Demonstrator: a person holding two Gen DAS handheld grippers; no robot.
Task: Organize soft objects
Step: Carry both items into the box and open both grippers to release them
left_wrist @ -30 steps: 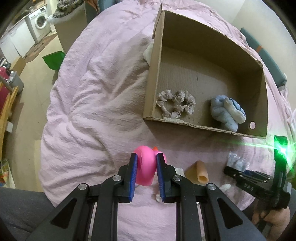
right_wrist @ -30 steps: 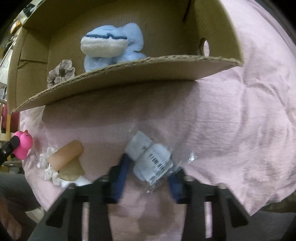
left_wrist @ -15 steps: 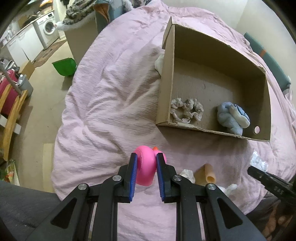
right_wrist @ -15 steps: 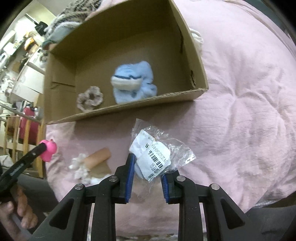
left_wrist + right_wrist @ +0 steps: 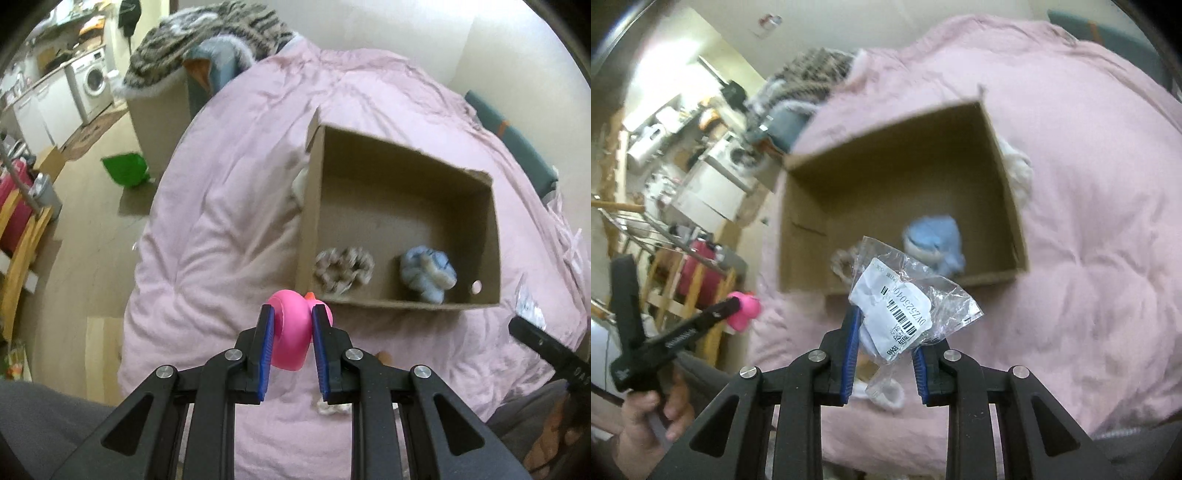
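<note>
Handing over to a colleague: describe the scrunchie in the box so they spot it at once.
On the pink duvet sits an open cardboard box. The scrunchie lies in its near-left corner: a beige ruffled fabric ring, unlike the solid blue plush beside it.

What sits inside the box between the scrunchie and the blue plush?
Nothing: bare cardboard floor of the box separates the scrunchie from the blue plush. The left wrist view shows it clearly.

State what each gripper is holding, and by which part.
Left gripper clamps the pink rubber duck across its body. Right gripper pinches the clear plastic packet by its lower part.
</note>
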